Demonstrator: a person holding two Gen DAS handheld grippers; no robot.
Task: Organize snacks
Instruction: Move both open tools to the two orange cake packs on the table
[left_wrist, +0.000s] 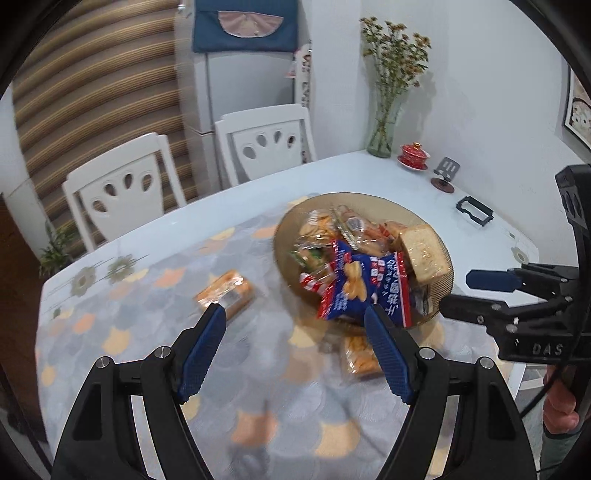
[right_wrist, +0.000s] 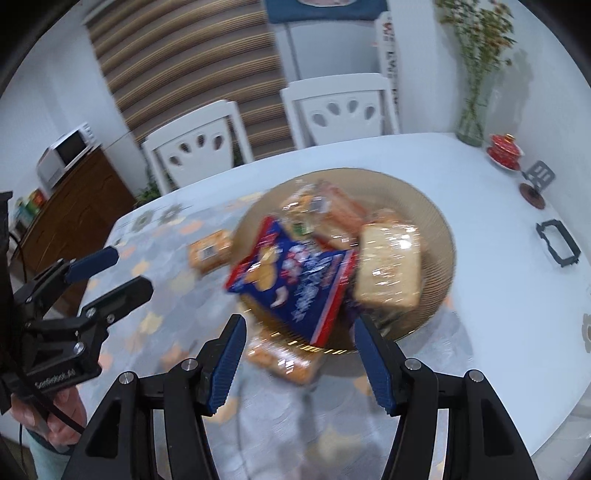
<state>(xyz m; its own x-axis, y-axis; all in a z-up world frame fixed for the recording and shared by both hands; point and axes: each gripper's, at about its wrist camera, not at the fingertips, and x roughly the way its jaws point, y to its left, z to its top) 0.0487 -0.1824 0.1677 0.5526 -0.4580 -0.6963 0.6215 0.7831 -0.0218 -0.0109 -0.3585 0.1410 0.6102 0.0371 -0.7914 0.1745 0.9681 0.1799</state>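
Note:
A golden-brown glass plate (left_wrist: 369, 197) (right_wrist: 437, 225) holds several wrapped snacks, a wrapped bread slice (left_wrist: 424, 254) (right_wrist: 391, 269) and a blue snack bag (left_wrist: 362, 288) (right_wrist: 295, 280) that overhangs the near rim. One orange packet (left_wrist: 225, 291) (right_wrist: 208, 253) lies on the tablecloth left of the plate. Another orange packet (left_wrist: 360, 354) (right_wrist: 284, 360) lies just in front of the plate. My left gripper (left_wrist: 295, 314) (right_wrist: 132, 270) hovers open before the plate, holding nothing. My right gripper (right_wrist: 299, 321) (left_wrist: 456, 291) is open too, its pads clear of the bag's lower corner.
Two white chairs (left_wrist: 125, 188) (left_wrist: 266, 144) stand behind the table. At the far right corner are a glass vase of flowers (left_wrist: 382, 129), a red lidded cup (left_wrist: 413, 155), a small stand (left_wrist: 445, 173) and a black frame piece (left_wrist: 474, 210). A microwave (right_wrist: 66, 155) sits on a wooden cabinet.

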